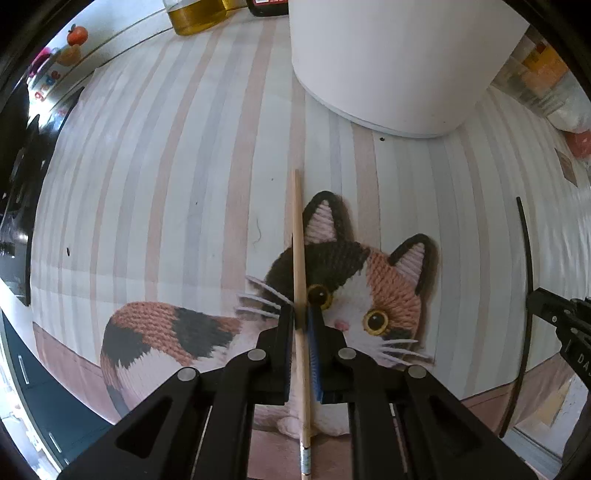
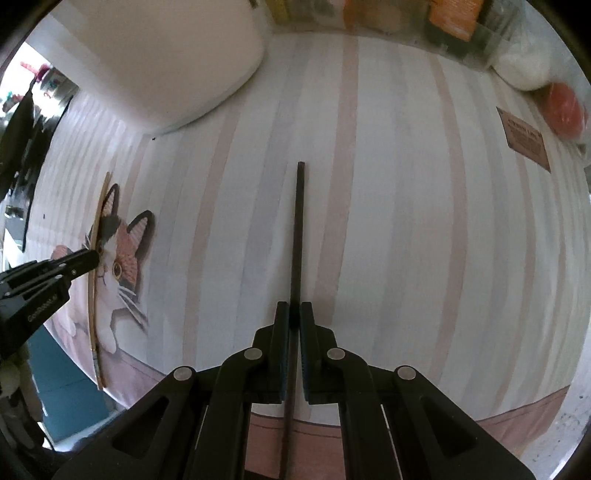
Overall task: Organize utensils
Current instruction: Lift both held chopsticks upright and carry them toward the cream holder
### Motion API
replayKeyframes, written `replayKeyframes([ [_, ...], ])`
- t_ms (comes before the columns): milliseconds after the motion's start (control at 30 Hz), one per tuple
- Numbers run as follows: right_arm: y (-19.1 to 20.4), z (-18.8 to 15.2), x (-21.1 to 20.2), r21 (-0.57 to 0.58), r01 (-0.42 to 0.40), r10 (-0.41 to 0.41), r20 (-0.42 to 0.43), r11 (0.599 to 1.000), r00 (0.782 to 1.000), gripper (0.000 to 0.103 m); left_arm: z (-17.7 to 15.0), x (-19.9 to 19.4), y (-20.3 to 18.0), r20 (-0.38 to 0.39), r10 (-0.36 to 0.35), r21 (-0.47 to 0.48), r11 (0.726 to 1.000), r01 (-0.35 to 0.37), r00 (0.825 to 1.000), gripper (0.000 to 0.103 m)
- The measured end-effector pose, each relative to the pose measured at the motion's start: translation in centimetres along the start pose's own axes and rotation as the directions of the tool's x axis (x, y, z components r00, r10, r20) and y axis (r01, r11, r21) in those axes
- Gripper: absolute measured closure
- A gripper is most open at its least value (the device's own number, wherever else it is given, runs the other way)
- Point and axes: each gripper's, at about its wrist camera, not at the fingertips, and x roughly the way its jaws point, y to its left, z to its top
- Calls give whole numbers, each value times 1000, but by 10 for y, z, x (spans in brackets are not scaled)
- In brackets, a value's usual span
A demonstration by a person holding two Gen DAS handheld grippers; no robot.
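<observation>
My left gripper (image 1: 302,314) is shut on a pale wooden chopstick (image 1: 298,236) that runs lengthwise between its pads, above a cat picture on the striped mat (image 1: 166,184). My right gripper (image 2: 294,314) is shut on a black chopstick (image 2: 298,221), which points away over the mat's stripes. In the left wrist view the black chopstick (image 1: 526,295) shows at the far right with the right gripper's tip (image 1: 543,302). In the right wrist view the wooden chopstick (image 2: 96,229) and the left gripper (image 2: 88,258) appear at the left. Both grippers point down at the table.
A large white cylindrical container (image 1: 399,66) stands at the back of the mat. Bottles of yellow liquid (image 1: 195,14) sit beyond it. Packaged goods and a red-lidded item (image 2: 565,107) line the back right. A brown label (image 2: 524,138) lies on the mat.
</observation>
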Motion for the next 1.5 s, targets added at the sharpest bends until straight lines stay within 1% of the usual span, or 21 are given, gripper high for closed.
replayKeyframes([
  [167, -7, 2, -3, 24, -26, 26, -2, 999, 1000, 97, -7, 3, -4, 10, 14, 9, 1000, -14, 1000, 96],
  [200, -16, 4, -6, 30, -32, 32, -2, 999, 999, 97, -7, 3, -3, 20, 5, -1, 1000, -5, 1000, 96],
  [267, -27, 1, -9, 35, -34, 34, -1, 999, 999, 97, -6, -4, -24, 50, -16, -34, 999, 18, 999, 96],
  [367, -33, -1, -12, 26, -25, 25, -2, 999, 1000, 97, -8, -7, -14, 87, -54, -115, 991, 64, 995, 93],
  [433, -34, 2, -13, 23, -16, 17, -6, 1000, 1000, 97, -8, -6, -11, 84, -69, -122, 989, 79, 994, 91],
  [467, -32, 3, -13, 24, -13, 13, -7, 1000, 1000, 97, -8, -6, -11, 79, -75, -109, 991, 83, 994, 88],
  [500, -30, 4, -11, 26, -12, 12, -7, 1000, 1000, 97, -7, -6, -15, 69, -99, -78, 991, 105, 993, 76],
  [533, -30, 5, -12, 29, -9, 9, -6, 1000, 1000, 97, -5, -6, -17, 63, -120, -61, 990, 124, 991, 61],
  [567, -27, 5, -12, 32, -7, 7, -4, 999, 1000, 97, -4, -6, -22, 58, -140, -42, 989, 142, 988, 56],
  [600, -18, 6, -6, 35, -1, 1, 3, 999, 1000, 97, -4, -6, -27, 57, -126, -26, 991, 128, 990, 55],
  [700, -9, 5, -8, 29, 24, -25, 29, 999, 999, 98, -5, -5, -41, 56, -61, 23, 998, 60, 997, 59],
  [733, -6, 3, -6, 38, 27, -28, 30, 999, 999, 98, -5, -5, -42, 58, -54, 26, 998, 53, 997, 72],
  [800, -9, 2, -6, 73, -9, 8, 8, 997, 1000, 98, -4, -6, -39, 48, -53, 9, 999, 53, 997, 98],
  [900, -10, 4, -5, 73, -50, 53, -41, 996, 998, 97, -4, -7, -30, 38, -58, -30, 998, 59, 998, 98],
  [967, -10, 8, -6, 80, -46, 50, -47, 996, 998, 96, -3, -8, -25, 35, -70, -46, 996, 71, 997, 99],
  [1033, -9, 14, -7, 74, -41, 44, -36, 996, 998, 89, 0, -8, -23, 35, -68, -49, 996, 70, 997, 99],
  [1067, -8, 16, -7, 63, -34, 36, -31, 997, 999, 89, 4, -6, -13, 35, -67, -47, 997, 68, 997, 99],
  [1233, 20, 26, -6, -47, 111, -111, 5, 993, 994, 97, 10, -3, -19, 42, -42, -39, 998, 44, 998, 99],
  [1300, 25, 26, -7, -52, 100, -99, 22, 994, 995, 98, 3, -11, -26, 57, -38, -48, 998, 41, 998, 99],
  [1367, 23, 22, -13, -26, 53, -52, 47, 998, 998, 98, 4, -20, -24, 74, -36, -54, 998, 40, 997, 99],
  [1500, 23, 13, -41, -1, -20, 20, 139, 1000, 990, 98, -1, -48, -13, 134, -41, -65, 997, 50, 990, 99],
])
